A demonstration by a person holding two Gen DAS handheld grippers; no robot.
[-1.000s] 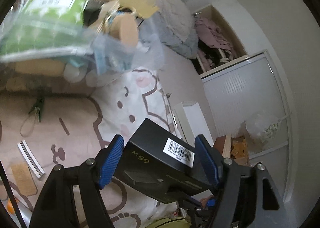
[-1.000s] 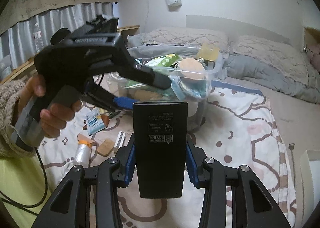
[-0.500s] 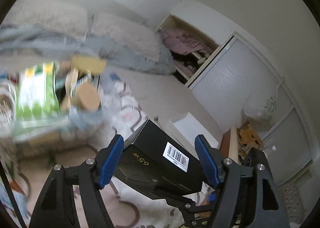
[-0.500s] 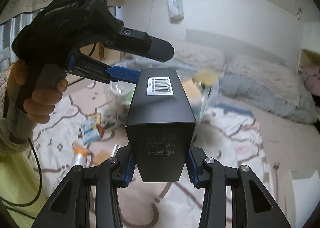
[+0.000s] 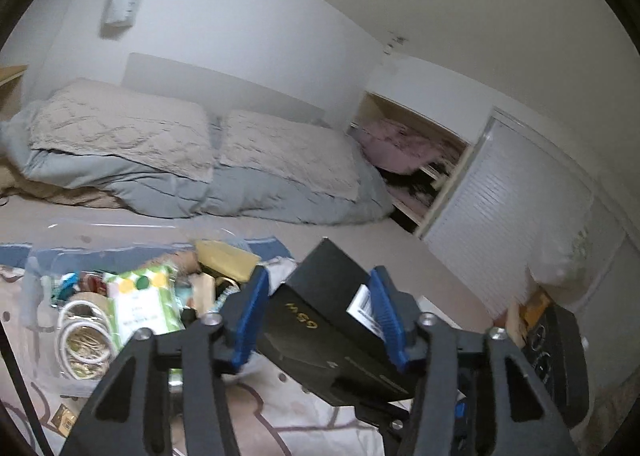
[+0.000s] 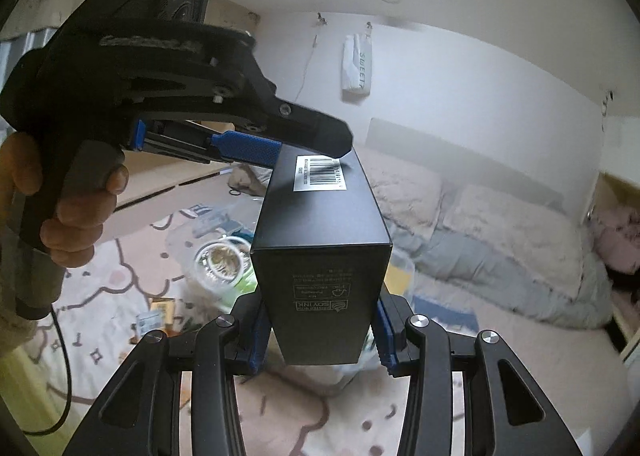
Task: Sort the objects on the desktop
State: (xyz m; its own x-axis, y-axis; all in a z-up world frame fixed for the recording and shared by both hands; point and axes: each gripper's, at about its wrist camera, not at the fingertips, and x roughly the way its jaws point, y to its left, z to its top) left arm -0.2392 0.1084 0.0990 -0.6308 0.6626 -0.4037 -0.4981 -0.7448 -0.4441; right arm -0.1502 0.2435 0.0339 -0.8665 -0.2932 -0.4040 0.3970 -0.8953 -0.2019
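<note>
Handover has begun: my left gripper [image 5: 316, 312] jaws are closing around the black charger box [image 6: 320, 252]. My right gripper [image 6: 318, 332] grips it firmly, now raised above the clear storage bin [image 5: 52, 256].

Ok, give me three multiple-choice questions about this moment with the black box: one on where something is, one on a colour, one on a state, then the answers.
1. Where on the black box is the barcode label?
A. Near the end far from the right gripper
B. On the end face nearest the right gripper
C. There is no label

2. What colour are the gripper pads?
A. Red
B. Blue
C. Green

3. What is the right gripper's state?
A. Wide open and empty
B. Shut on a tape roll
C. Shut on the black box

Answers:
1 A: the label sits at the far end, where the left gripper is closing its jaws with the box between them.
2 B: both wrist views show blue pads.
3 C: its pads press the near end's two sides.
</note>
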